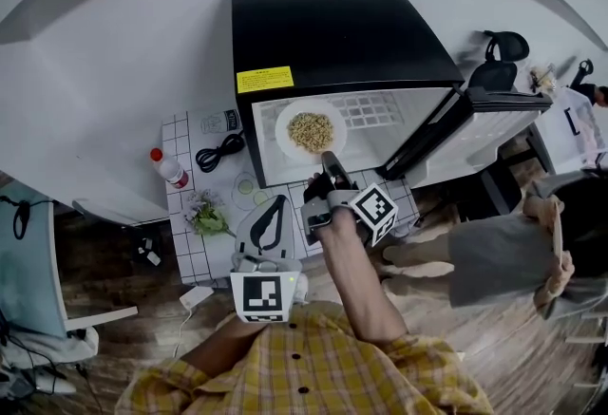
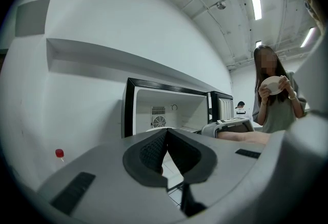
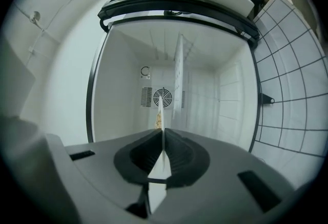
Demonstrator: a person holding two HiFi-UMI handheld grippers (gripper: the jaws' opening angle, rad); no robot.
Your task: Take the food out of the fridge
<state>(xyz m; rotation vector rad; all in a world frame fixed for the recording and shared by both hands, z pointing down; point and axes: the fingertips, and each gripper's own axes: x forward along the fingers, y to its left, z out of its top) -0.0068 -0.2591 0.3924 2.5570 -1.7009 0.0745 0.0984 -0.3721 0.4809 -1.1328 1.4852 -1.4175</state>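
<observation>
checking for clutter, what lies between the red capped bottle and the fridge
A coiled black cable lies on the tiled top between the red-capped bottle and the fridge; the head view shows it.

Black box-shaped mini fridge (image 1: pixel 332 28) sits on white gridded surface (image 1: pixel 187 254), fridge door (image 1: pixel 494 119) swung open to the right. Round white plate (image 1: pixel 290 147) of pale shredded food (image 1: pixel 311 131) on the shelf inside. Right gripper (image 1: pixel 328 160) jaws clamp its near rim. Left of fridge: coiled black cable (image 1: pixel 218 153), red-capped plastic bottle (image 1: pixel 169 167), green plant sprig (image 1: pixel 206 214) nearer the front. Left gripper (image 1: pixel 275 209) in front of fridge, jaws together.
</observation>
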